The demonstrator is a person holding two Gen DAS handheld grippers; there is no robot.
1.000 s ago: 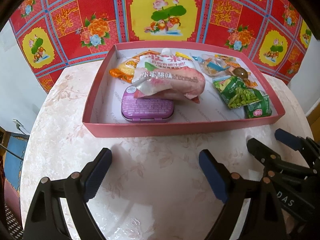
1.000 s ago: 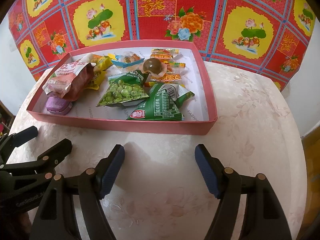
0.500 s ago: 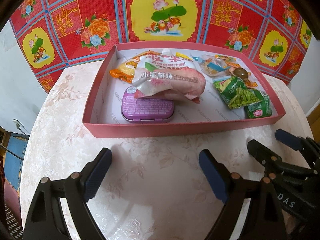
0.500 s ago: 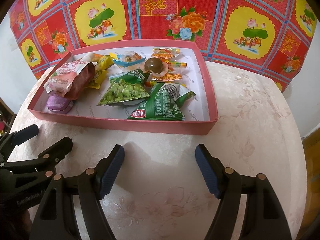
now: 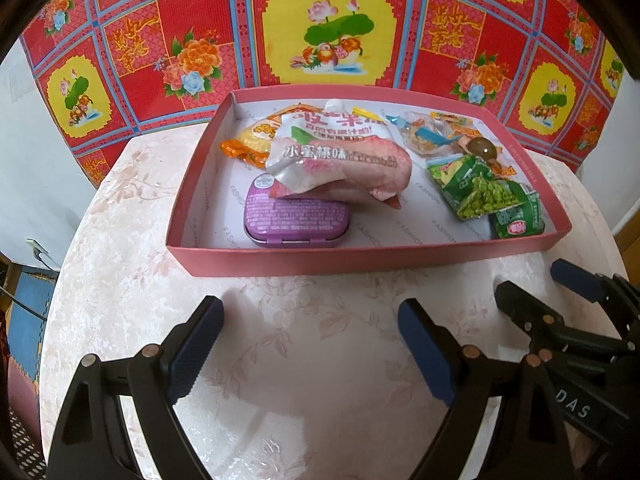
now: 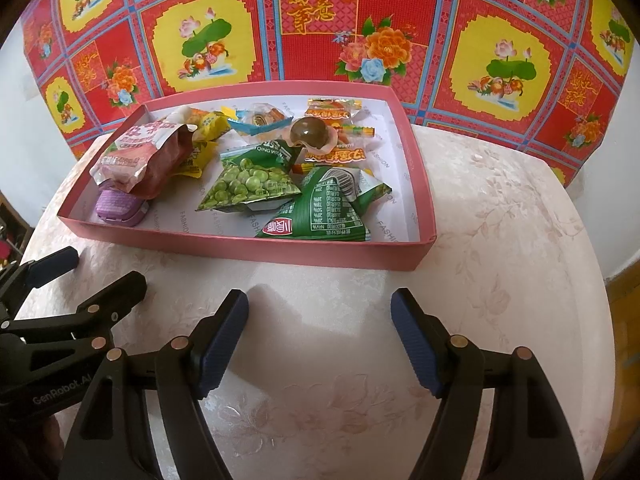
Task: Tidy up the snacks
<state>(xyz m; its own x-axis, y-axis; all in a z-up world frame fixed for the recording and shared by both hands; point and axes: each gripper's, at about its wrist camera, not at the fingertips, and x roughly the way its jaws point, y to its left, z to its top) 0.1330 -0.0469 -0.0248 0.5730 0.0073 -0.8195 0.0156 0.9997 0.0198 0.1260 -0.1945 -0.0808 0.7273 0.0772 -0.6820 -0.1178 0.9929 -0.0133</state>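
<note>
Two hand-held grippers in play here, and honestly we can spot next to nothing that's changed since a second ago. The left hand-held gripper [image 5: 310, 344] hovers over the table [image 5: 132, 280] with its jaws wide apart and nothing between them, same spot as before. The right hand-held gripper [image 6: 320, 338] is also parted and empty, just short of the pink tray [image 6: 248, 250], and it hasn't shifted either.

All the snacks sit inside the tray, exactly where they were earlier. At its left end we see the purple tin [image 5: 296, 218] with the pink peach pouch [image 5: 344, 160] lying partly on top of it, and an orange-yellow packet [image 5: 250, 144] behind those. Toward the right end there's the green pea packet [image 6: 250, 182] touching the green triangular packet [image 6: 324, 210], with a brown ball-shaped sweet [image 6: 308, 132] in clear wrap just behind them and a few small orange wrappers [image 6: 334, 154] around it.

The red and yellow floral cloth [image 6: 312, 24] hangs behind the table, unchanged too.
</note>
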